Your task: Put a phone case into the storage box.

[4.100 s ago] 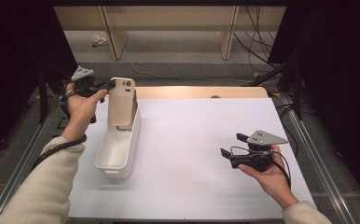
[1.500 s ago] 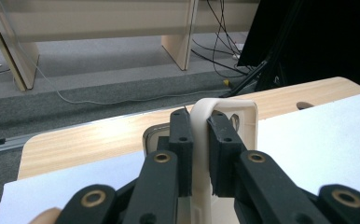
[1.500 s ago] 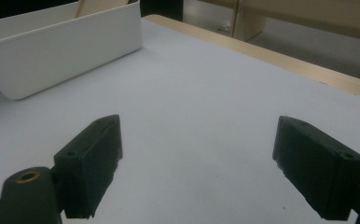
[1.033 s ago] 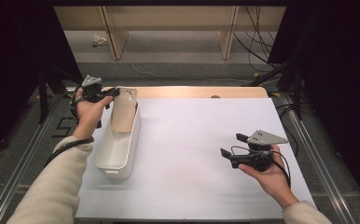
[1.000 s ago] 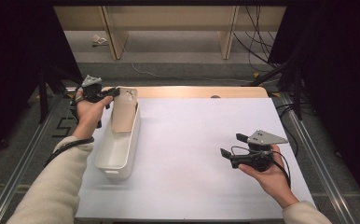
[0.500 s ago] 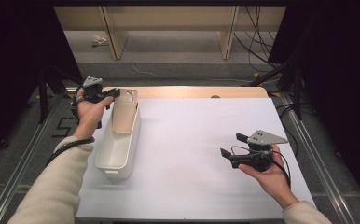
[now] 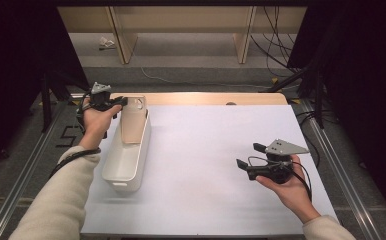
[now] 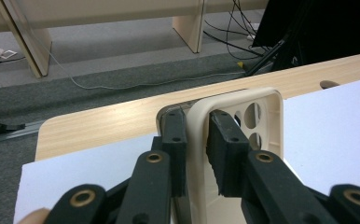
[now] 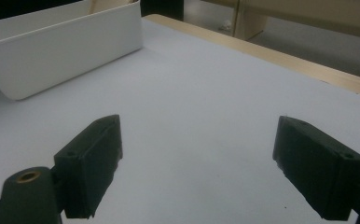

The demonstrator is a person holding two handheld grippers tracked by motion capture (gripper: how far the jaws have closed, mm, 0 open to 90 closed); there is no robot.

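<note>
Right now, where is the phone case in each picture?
High view: case upper left, standing in the bin.
Left gripper view: case at centre, upright.
Right gripper view: perhaps the beige sliver at top edge.
Shared landmark: the table's wooden edge.

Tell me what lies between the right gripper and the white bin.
Nothing: in the high view, only bare white table surface stretches from the right gripper to the white bin. The right gripper view shows the same bare stretch.
</note>
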